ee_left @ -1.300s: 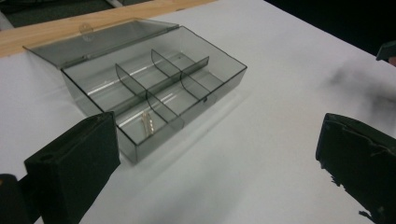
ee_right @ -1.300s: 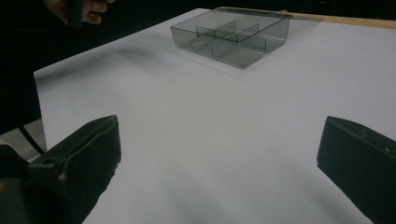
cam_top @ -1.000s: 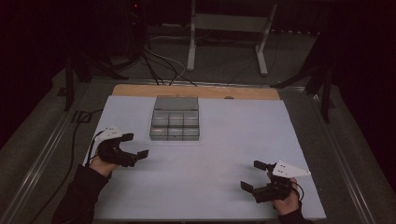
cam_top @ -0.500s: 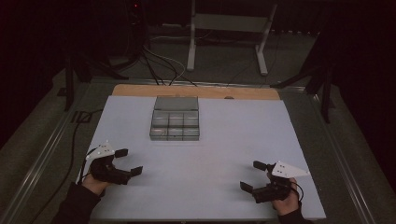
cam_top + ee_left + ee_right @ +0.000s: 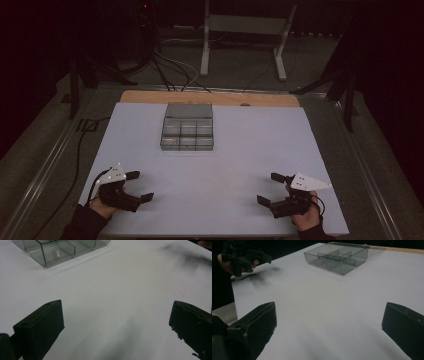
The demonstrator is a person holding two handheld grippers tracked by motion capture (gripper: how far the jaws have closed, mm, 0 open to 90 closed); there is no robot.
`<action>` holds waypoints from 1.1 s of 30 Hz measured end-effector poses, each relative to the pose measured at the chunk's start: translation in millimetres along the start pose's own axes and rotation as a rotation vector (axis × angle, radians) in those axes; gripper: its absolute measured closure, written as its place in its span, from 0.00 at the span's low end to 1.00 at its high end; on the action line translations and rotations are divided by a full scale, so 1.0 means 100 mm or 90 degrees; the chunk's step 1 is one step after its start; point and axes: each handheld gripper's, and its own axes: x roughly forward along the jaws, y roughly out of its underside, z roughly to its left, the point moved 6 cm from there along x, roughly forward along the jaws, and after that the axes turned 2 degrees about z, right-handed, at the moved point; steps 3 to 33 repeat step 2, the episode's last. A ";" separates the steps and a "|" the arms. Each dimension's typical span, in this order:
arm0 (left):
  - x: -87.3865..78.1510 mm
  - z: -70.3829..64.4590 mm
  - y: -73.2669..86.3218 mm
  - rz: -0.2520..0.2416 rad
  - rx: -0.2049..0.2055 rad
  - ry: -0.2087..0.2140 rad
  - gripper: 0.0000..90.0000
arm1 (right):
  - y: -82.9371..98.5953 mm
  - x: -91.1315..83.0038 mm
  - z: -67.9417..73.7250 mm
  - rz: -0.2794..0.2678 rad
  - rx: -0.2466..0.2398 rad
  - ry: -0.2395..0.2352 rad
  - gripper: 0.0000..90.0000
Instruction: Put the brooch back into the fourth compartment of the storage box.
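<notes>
Both grippers parked wide at our near edge of the table (image 5: pixel 240 150).

We judge this a ready pose: left gripper (image 5: pixel 136 186) and right gripper (image 5: pixel 272 189) gape empty, facing the clear divided box (image 5: pixel 187 134).

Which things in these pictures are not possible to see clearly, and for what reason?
- Small pale item in the clear compartment box: left gripper view, too small and blurred to identify.
- Box's far compartments: left gripper view, cut off by the top edge.
- Box contents: high view, too small and dim.
- Left gripper: right gripper view, dark and motion-blurred.
- Right gripper: its hand partly cut by the high view's bottom edge.
</notes>
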 end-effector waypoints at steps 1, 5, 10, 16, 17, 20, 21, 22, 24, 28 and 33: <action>0.00 0.00 0.00 -0.001 -0.001 -0.003 0.01 | 0.00 0.00 -0.01 0.001 -0.001 0.004 0.00; 0.00 0.00 0.00 -0.001 -0.001 -0.003 0.01 | -0.01 0.00 -0.01 -0.002 -0.001 0.006 0.00; 0.00 0.00 0.00 -0.001 -0.001 -0.003 0.01 | -0.01 0.00 -0.01 -0.002 -0.001 0.006 0.00; 0.00 0.00 0.00 -0.001 -0.001 -0.003 0.01 | -0.01 0.00 -0.01 -0.002 -0.001 0.006 0.00; 0.00 0.00 0.00 -0.001 -0.001 -0.003 0.01 | -0.01 0.00 -0.01 -0.002 -0.001 0.006 0.00; 0.00 0.00 0.00 -0.001 -0.001 -0.003 0.01 | -0.01 0.00 -0.01 -0.002 -0.001 0.006 0.00; 0.00 0.00 0.00 -0.001 -0.001 -0.003 0.01 | -0.01 0.00 -0.01 -0.002 -0.001 0.006 0.00; 0.00 0.00 0.00 -0.001 -0.001 -0.003 0.01 | -0.01 0.00 -0.01 -0.002 -0.001 0.006 0.00; 0.00 0.00 0.00 -0.001 -0.001 -0.003 0.01 | -0.01 0.00 -0.01 -0.002 -0.001 0.006 0.00; 0.00 0.00 0.00 -0.001 -0.001 -0.003 0.01 | -0.01 0.00 -0.01 -0.002 -0.001 0.006 0.00; 0.00 0.00 0.00 -0.001 -0.001 -0.003 0.01 | -0.01 0.00 -0.01 -0.002 -0.001 0.006 0.00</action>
